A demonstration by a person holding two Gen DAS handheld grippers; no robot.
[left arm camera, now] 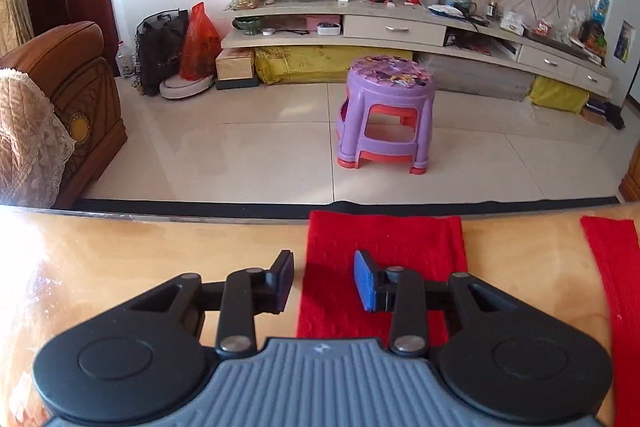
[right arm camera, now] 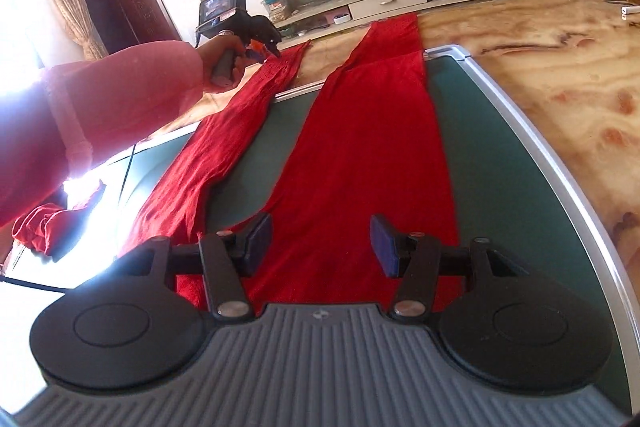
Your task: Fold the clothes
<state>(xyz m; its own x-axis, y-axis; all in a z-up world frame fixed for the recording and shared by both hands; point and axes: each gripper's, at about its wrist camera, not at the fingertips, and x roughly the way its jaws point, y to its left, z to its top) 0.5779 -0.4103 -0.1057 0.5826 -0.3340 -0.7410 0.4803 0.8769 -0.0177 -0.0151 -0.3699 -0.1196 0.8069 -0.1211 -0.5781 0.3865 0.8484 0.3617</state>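
Red trousers [right arm camera: 360, 155] lie flat with both legs stretched out over a green mat [right arm camera: 500, 155] and the marbled table [right arm camera: 540, 39]. My right gripper [right arm camera: 320, 243] is open, low over the right leg near the waist end. The left leg [right arm camera: 224, 139] runs to the far left. My left gripper [left arm camera: 322, 281] is open and empty, just above the cuff end of the left leg [left arm camera: 384, 251] at the table's far edge. The other cuff [left arm camera: 616, 267] shows at the right. The left gripper also shows in the right wrist view [right arm camera: 276, 53], held in a hand.
The table [left arm camera: 140, 259] ends at a dark edge strip [left arm camera: 200, 207]. Beyond it are a tiled floor, a purple stool [left arm camera: 386, 111], a brown armchair [left arm camera: 72, 87] and a cluttered TV shelf [left arm camera: 360, 15]. The mat has a silver rim [right arm camera: 560, 167]. More red cloth [right arm camera: 52, 223] bunches at left.
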